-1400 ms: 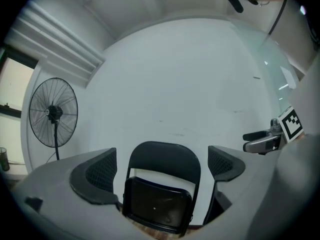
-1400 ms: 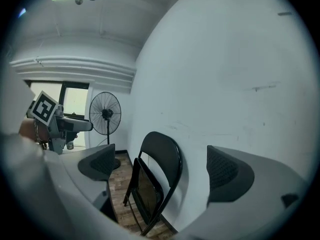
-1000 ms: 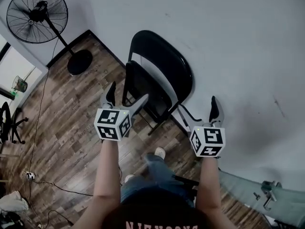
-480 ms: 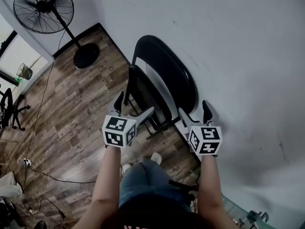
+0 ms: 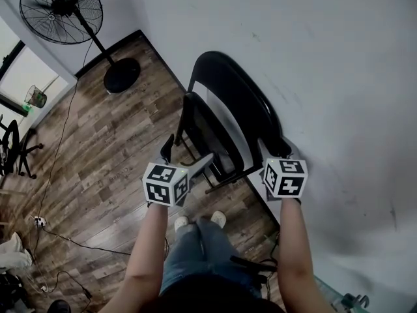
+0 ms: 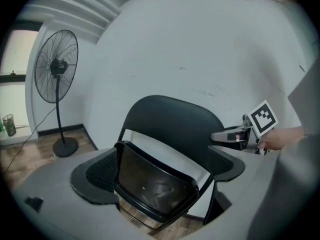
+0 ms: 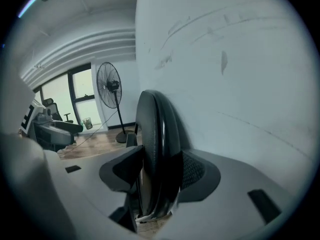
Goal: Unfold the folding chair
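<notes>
The folding chair (image 5: 225,119) is folded flat, seat up against backrest, with the white wall (image 5: 313,57) just behind it and the wood floor (image 5: 111,142) under it. The step in hand looks like securing a hold before any opening. The right claw (image 7: 157,174) straddles the right edge of the chair's backrest, and its pads appear pressed on both faces, so it seems closed on the chair. The left claw (image 6: 160,171) is spread wide in front of the chair, with the raised seat framed between its jaws. I judge that neither pad touches the seat. The next move probably calls for the left claw to close on the seat's free edge and swing it down and away from the backrest. Meanwhile the right claw would steady the backrest and tip the chair off the wall so the legs can spread. In the head view the right claw (image 5: 277,155) is mostly hidden behind its own marker cube, so its grip can only be read from its own camera. The chair's feet and folding linkage are hidden behind the seat or cut off at the frame edges. How firmly the right pads bite is hard to tell.
</notes>
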### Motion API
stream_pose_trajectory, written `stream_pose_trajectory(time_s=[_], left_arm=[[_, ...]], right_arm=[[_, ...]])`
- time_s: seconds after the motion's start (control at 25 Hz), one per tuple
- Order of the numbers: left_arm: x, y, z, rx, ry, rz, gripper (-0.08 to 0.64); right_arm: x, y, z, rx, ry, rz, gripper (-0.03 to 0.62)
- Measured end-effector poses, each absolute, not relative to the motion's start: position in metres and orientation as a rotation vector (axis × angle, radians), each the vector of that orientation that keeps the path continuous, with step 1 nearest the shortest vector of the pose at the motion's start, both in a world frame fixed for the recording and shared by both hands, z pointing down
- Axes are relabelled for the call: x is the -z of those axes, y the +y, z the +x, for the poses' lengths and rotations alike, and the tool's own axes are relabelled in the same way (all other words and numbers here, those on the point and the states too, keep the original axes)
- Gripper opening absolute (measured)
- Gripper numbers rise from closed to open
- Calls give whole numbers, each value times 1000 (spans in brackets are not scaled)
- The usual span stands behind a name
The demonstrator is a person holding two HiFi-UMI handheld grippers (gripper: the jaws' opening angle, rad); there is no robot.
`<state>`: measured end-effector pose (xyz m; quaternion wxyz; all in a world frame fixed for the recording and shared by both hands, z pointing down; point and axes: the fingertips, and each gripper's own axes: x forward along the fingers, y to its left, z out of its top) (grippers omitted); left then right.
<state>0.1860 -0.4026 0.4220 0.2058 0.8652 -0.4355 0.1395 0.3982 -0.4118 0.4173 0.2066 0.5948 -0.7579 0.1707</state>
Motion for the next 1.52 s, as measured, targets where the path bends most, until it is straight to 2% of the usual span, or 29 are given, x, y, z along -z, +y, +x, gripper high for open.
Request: stream_pose_trajectory(time_s=[0.16, 0.44, 0.8, 1.04, 1.08, 1.16, 1.52], left_arm=[[-440, -412, 195, -363, -1137, 2377, 549], [-494, -438, 226, -291, -1018, 2223, 474], [-553, -469, 255, -196, -924, 1963, 279], [-571, -485, 264, 114, -768, 1663, 185], [-572, -487, 267, 162, -741, 1625, 152], [-574, -490, 271, 216, -720, 1582, 38], [-577, -492, 271, 262, -708, 1535, 15]], right_arm=[[-418, -414, 399, -472, -2067, 1689, 190], [-418, -414, 399, -455, -2061, 1703, 187], [-421, -414, 398, -470, -2090, 1696, 183], [-426, -420, 394, -483, -2113, 1671, 183], [-426, -420, 394, -483, -2114, 1672, 183], [-427, -420, 395, -483, -2117, 1673, 183], [-428, -420, 396, -494, -2109, 1672, 178]])
